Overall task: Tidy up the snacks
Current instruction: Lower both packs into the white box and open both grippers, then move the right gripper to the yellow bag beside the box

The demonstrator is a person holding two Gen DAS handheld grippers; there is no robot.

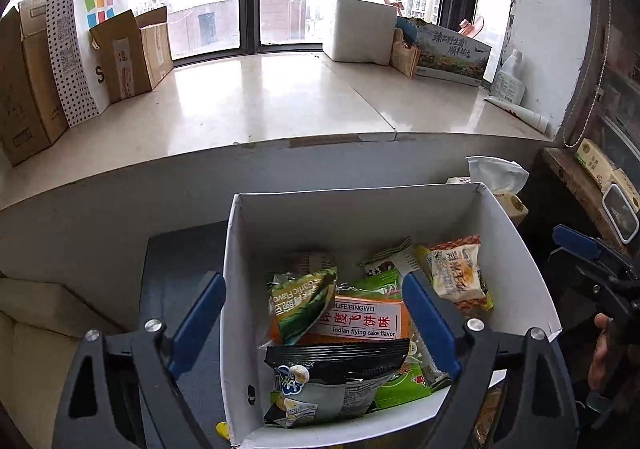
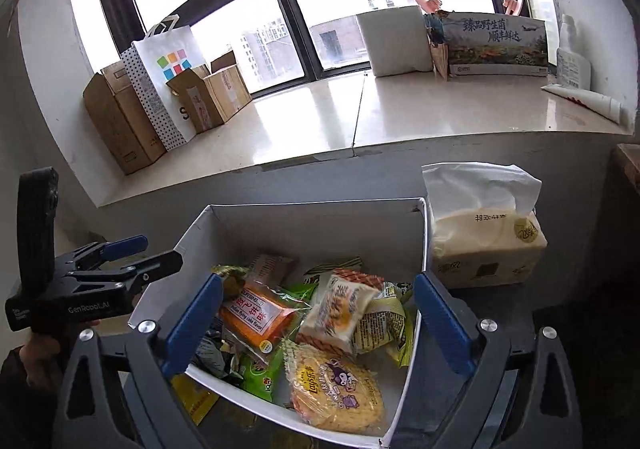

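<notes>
A white open box (image 1: 516, 269) holds several snack packets: an orange "Indian flying cake flavor" pack (image 1: 360, 323), a green garlic pack (image 1: 300, 299), a black-topped bag (image 1: 332, 377) and a cream biscuit pack (image 1: 456, 275). My left gripper (image 1: 316, 313) is open and empty, straddling the box's left wall. In the right wrist view the same box (image 2: 304, 225) shows a yellow Lay's bag (image 2: 336, 389) in front. My right gripper (image 2: 316, 313) is open and empty above the box's near side. The left gripper also shows in the right wrist view (image 2: 132, 249).
A tissue pack (image 2: 484, 237) stands right of the box. A pale windowsill (image 1: 256, 105) behind carries cardboard boxes (image 1: 132, 53), a spotted paper bag (image 1: 76, 45), a white block (image 1: 360, 31), a printed carton (image 1: 452, 53) and a bottle (image 1: 508, 79). A yellow packet (image 2: 196, 397) lies outside the box.
</notes>
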